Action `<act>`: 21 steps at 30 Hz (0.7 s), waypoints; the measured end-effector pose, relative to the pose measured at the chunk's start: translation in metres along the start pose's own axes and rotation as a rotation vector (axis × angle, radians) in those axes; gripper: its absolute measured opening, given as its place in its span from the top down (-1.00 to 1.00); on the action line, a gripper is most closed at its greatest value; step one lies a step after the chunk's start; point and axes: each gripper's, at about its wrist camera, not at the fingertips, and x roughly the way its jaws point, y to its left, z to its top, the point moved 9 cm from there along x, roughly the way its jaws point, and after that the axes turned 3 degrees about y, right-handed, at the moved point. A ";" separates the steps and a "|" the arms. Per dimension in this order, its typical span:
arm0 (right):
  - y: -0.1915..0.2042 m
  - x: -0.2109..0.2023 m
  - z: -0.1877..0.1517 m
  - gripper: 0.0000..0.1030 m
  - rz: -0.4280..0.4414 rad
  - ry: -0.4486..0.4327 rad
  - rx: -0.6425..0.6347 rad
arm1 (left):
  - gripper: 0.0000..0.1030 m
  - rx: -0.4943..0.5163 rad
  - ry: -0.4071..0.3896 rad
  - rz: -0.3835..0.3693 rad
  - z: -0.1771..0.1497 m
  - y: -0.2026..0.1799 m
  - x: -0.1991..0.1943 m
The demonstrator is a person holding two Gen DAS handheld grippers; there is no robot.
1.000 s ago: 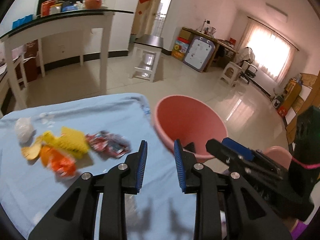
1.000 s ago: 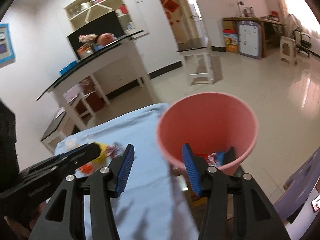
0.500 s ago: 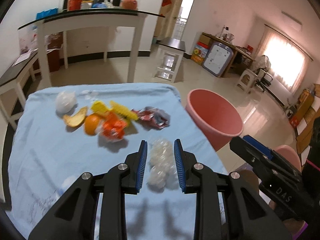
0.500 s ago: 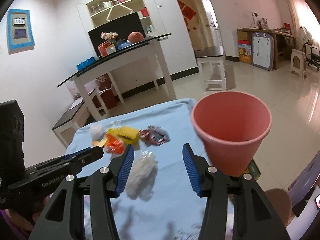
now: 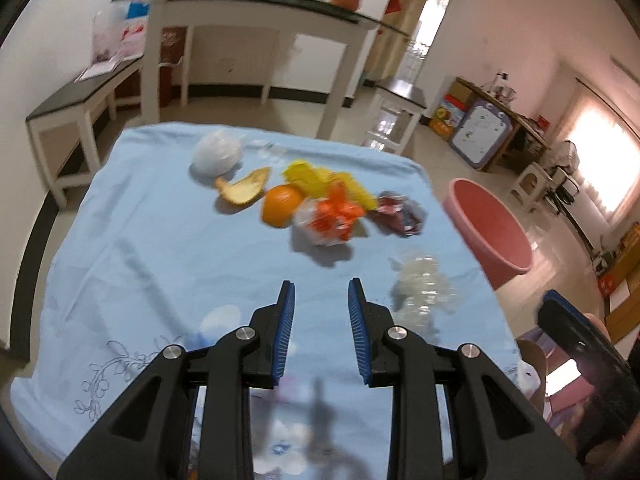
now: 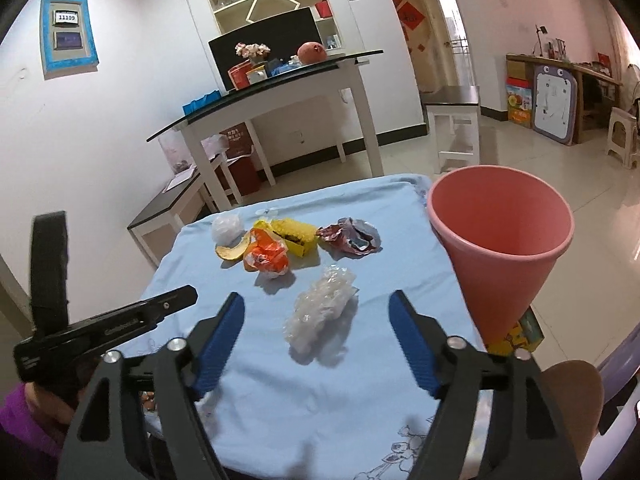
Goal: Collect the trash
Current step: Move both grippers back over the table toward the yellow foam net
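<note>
Two grippers hover above a table under a light blue cloth (image 6: 360,400). Left gripper (image 5: 321,300): blue-padded jaws slightly apart, holding nothing. Right gripper (image 6: 316,316): jaws wide apart, empty, framing a crumpled clear plastic wrapper (image 6: 320,312) on the cloth. Farther back lie an orange wrapper (image 6: 266,258), yellow packet (image 6: 294,234), red wrapper (image 6: 352,236), peel (image 6: 232,250) and white wad (image 6: 226,228). Beside the table's right edge stands a pink bin (image 6: 500,240).
</note>
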 end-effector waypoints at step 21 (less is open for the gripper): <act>0.007 0.088 0.010 -0.02 0.134 0.184 -0.079 | 0.46 -0.082 0.018 0.125 0.055 0.061 0.057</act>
